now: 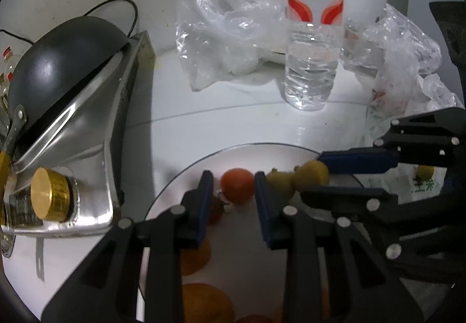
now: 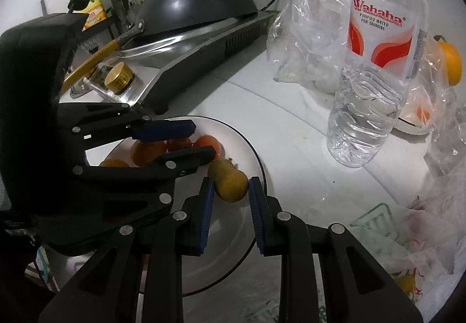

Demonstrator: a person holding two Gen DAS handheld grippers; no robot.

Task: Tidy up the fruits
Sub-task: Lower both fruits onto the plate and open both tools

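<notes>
Right wrist view: right hand-held gripper [image 2: 230,191] clenched on a yellow fruit [image 2: 228,181] over the plate [image 2: 257,154], left hand-held gripper [image 2: 201,140] clenched on a red tomato [image 1: 236,185]; each best lowered gently among the oranges [image 1: 201,302] before release.

A small red tomato [image 1: 236,185] lies on the white plate [image 1: 262,152] just ahead of the left gripper's [image 1: 233,191] tips, and a yellow-green fruit [image 2: 228,181] sits pinched between the right gripper's [image 2: 230,191] blue pads. More orange fruits [image 2: 145,151] rest on the plate under and behind the left claw.
</notes>
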